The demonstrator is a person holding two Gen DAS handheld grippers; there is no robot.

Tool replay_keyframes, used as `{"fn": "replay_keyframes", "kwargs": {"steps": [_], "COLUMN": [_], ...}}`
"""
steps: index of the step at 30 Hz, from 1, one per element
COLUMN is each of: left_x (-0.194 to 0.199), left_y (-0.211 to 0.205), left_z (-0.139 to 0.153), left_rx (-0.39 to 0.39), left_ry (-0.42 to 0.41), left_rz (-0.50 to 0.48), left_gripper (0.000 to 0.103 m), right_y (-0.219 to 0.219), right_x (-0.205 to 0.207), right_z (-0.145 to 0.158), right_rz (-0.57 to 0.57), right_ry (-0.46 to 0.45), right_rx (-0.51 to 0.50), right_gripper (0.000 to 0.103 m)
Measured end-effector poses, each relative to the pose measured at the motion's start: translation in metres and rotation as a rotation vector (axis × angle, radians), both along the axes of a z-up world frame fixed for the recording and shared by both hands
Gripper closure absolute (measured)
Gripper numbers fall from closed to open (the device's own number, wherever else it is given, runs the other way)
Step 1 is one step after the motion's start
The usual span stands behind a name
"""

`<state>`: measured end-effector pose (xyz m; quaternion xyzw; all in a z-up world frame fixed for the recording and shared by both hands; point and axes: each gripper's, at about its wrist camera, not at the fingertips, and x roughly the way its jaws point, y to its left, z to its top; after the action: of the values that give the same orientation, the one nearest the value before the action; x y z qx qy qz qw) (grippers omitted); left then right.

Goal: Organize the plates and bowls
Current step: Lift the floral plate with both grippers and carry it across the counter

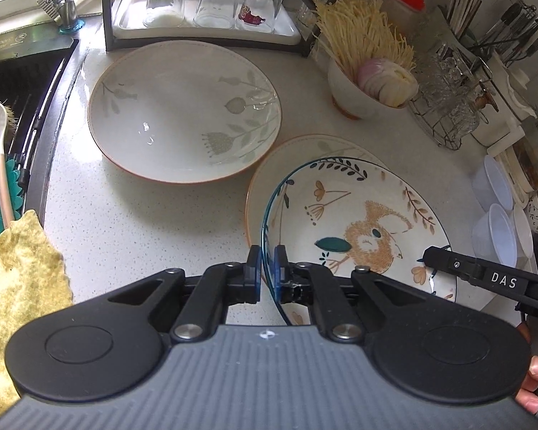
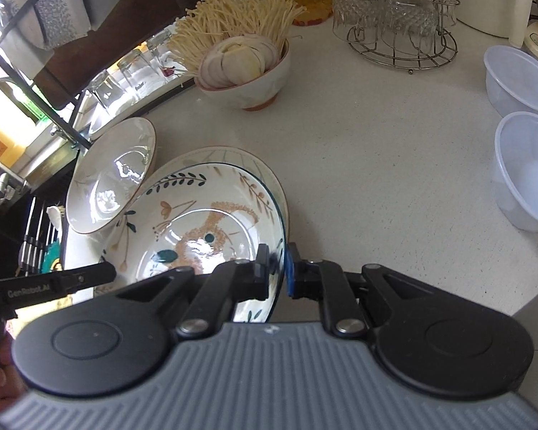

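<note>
I have both claws clenched on the rabbit-pattern bowl: my left claw [image 1: 267, 256] grips its near-left rim, my right claw [image 2: 277, 263] the opposite rim. The rabbit-pattern bowl [image 1: 358, 222] sits over an orange-rimmed plate [image 1: 305, 150], whether resting on it or just above I cannot tell. Beside that plate, toward the sink, the leaf-pattern bowl [image 1: 183, 111] stands alone on the desk [image 1: 143, 222]. I judge the stacking about half done: one nested pair here, the leaf-pattern bowl not yet gathered.
</note>
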<state>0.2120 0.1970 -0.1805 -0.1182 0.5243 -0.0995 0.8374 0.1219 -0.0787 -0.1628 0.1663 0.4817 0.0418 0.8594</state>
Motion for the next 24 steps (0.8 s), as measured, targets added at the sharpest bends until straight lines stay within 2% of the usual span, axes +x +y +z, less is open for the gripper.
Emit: {"fn": "replay_keyframes", "kwargs": {"steps": [15,18,24], "left_x": [0.020,0.026,0.034], "left_y": [-0.010,-0.010,-0.012], "left_z": [-0.004,-0.004,-0.002], "left_rx": [0.025,0.033,0.046], "left_ry": [0.037,0.039,0.057], "left_rz": [-0.036,-0.036,-0.054], "left_gripper": [0.095,0.095,0.094], "right_y": [0.003,0.010,0.008], "right_x": [0.021,0.029,0.038], "right_z": [-0.011,-0.011,-0.013], "right_rz": [-0.030,-0.023,-0.044], "right_ry": [0.018,0.021,0.031], "right_rx": [-0.039,-0.075,-0.056], "right_gripper": [0.088,0.086,0.084]}}
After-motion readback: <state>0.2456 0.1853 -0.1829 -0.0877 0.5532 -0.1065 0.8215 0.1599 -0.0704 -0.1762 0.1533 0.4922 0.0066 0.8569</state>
